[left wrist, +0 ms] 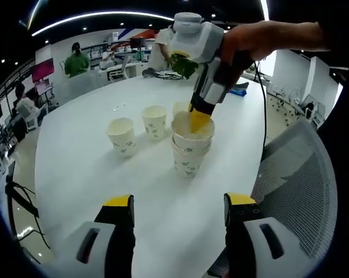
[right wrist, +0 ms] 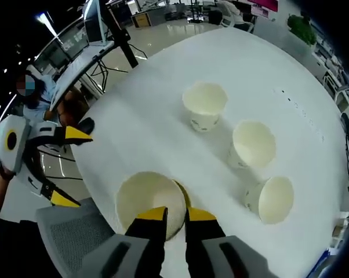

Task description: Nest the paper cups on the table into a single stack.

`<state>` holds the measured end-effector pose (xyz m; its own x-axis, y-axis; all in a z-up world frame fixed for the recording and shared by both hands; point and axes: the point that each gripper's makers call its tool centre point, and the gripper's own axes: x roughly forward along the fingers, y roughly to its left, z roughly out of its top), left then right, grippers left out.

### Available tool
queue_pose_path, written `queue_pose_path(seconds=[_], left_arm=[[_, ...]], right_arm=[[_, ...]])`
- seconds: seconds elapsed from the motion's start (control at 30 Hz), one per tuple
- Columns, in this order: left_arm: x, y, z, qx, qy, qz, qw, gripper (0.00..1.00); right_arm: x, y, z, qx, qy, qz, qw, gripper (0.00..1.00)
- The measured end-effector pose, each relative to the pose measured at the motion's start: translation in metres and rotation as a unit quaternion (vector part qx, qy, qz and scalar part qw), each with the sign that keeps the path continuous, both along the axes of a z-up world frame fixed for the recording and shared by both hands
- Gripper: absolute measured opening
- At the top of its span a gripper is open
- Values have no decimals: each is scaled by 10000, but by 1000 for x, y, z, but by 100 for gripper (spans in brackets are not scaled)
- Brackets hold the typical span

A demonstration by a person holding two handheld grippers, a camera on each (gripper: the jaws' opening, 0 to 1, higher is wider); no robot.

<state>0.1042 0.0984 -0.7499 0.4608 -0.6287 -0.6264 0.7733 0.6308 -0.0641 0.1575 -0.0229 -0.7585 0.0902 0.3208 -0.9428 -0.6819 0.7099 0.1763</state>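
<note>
A stack of white paper cups (left wrist: pixel 189 155) with green print stands mid-table on the white table (left wrist: pixel 76 174). My right gripper (left wrist: pixel 199 119) reaches down from above, its yellow tips at the top cup's rim. In the right gripper view that top cup (right wrist: pixel 141 200) has its wall pinched between the jaws of my right gripper (right wrist: pixel 177 215), which is shut on it. Three single cups stand upright and apart: (left wrist: pixel 121 136), (left wrist: pixel 155 121), and one (left wrist: pixel 179 108) partly hidden behind the stack. They also appear as cups (right wrist: pixel 204 104), (right wrist: pixel 253 143), (right wrist: pixel 274 198). My left gripper (left wrist: pixel 179 201) is open and holds nothing; it shows again as the left gripper (right wrist: pixel 67 168).
A grey mesh chair (left wrist: pixel 302 174) sits against the table's near edge, seen again as the chair (right wrist: pixel 70 231). Dark and blue items (left wrist: pixel 239 90) lie at the far side of the table. People, desks and chairs fill the room behind.
</note>
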Motion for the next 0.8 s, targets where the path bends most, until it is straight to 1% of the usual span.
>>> queue_pose_path(seconds=[0.13, 0.17, 0.23, 0.43, 0.5, 0.57, 0.67, 0.77, 0.8], left_arm=[[-1, -2, 1, 6, 0, -20, 10000, 61], [-2, -3, 1, 7, -1, -25, 10000, 61], [-2, -3, 1, 9, 4, -36, 10000, 61], [-2, -4, 1, 8, -1, -61, 10000, 61], [-1, -4, 1, 10, -3, -66, 10000, 61], [-1, -5, 0, 9, 1, -71, 10000, 61], [-1, -6, 1, 11, 4, -70, 10000, 61], [-2, -6, 0, 16, 9, -80, 10000, 61], [-2, -7, 1, 19, 8, -85, 10000, 61]], right_arm=[[2, -1, 4, 31, -42, -37, 10000, 9], [4, -2, 1, 30, -50, -41, 10000, 9], [4, -2, 1, 33, -66, -52, 10000, 9], [6, -3, 7, 96, -72, -77, 9999, 11], [7, -1, 8, 208, -68, -120, 9997, 15], [7, -1, 11, 239, -61, -151, 9996, 19], [11, 1, 15, 328, -131, -190, 9992, 26], [16, 7, 21, 587, -244, -190, 9978, 37], [18, 8, 24, 662, -272, -248, 9971, 39]])
